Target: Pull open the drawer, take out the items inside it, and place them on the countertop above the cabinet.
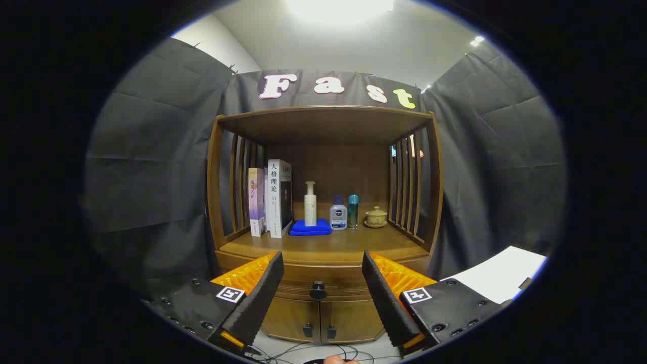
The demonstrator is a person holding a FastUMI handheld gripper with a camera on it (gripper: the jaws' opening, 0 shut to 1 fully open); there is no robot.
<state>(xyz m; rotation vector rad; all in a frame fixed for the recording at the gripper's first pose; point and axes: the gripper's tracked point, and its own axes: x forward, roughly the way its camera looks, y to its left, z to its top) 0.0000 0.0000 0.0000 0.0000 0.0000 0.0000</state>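
We are holding the gripper with its 2 fingers apart, aiming at the small, hard drawer knob; the wooden drawer probably slides stiffly.

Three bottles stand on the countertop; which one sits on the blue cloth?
The tall white pump bottle, standing on the folded blue cloth. The other two stand on bare wood to its right. The tongs are open, short of the drawer knob.

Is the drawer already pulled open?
No, the drawer sits flush with the cabinet front, its round knob untouched between and beyond the open fingers of the gripper.
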